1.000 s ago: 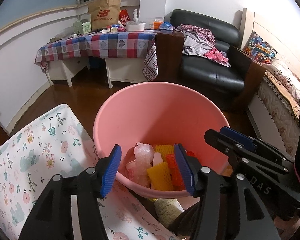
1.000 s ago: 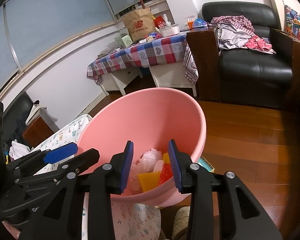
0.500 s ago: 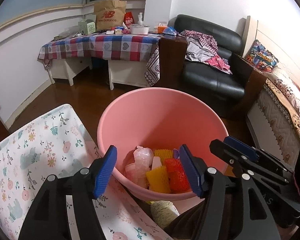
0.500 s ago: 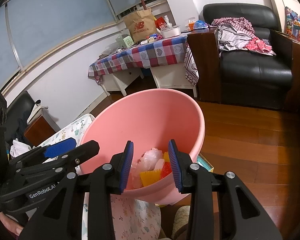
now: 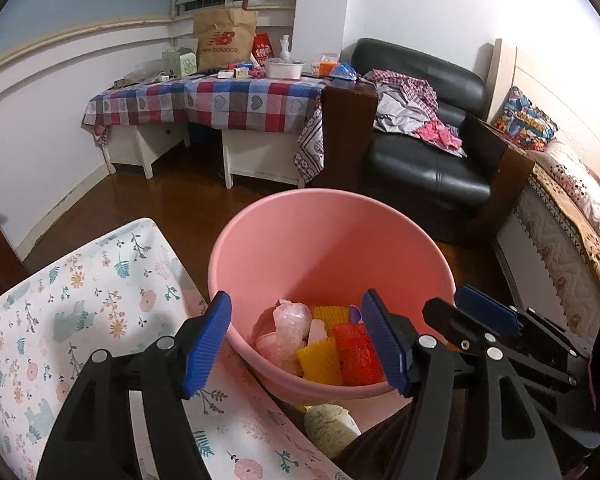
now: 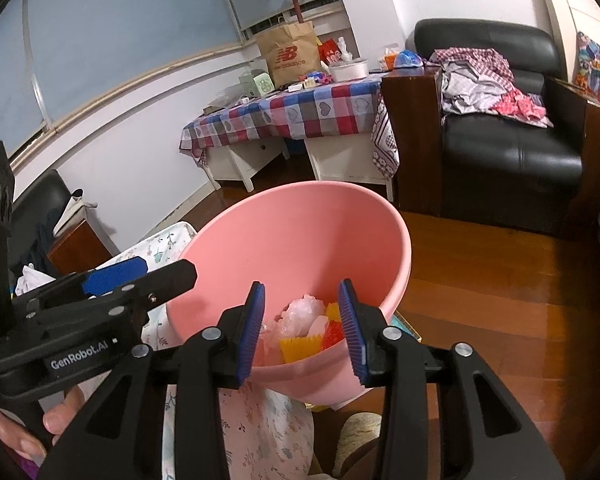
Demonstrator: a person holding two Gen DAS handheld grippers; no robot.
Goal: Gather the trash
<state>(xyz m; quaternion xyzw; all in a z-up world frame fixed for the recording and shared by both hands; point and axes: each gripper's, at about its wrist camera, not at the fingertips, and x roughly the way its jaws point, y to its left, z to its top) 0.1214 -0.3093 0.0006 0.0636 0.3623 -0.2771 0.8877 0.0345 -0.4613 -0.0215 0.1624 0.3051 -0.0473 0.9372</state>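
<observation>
Currently, going from left to right, a counter covered in a white cloth printed with flowers and small animals (image 5: 80,304) is seen at the left, with no loose litter visible on the part in view. Just beside it, the left tool (image 5: 296,340) is held with its blue ribbed pads spread wide; nothing is gripped between them, and only the bucket beyond is framed by the gap. At the centre stands the round pink plastic bucket (image 5: 328,240), tilted toward the cameras and touching the counter's edge. The collected trash lies at its bottom: a crumpled clear plastic wrapper (image 5: 290,322), a yellow foam net sleeve (image 5: 318,362) and a red foam net sleeve (image 5: 356,354), all pressed together. To the right, the right tool (image 6: 302,328) is seen with its jaws opening and nothing between them; its pads hover near the bucket's near rim without touching it.

The step in hand is judged to be a release over the bucket, with both tools freed. Whether any trash remains outside cannot be told. For the next move, a search of the counter and the wooden floor (image 6: 500,300) is called for, then a reach with open jaws toward any remaining piece.
</observation>
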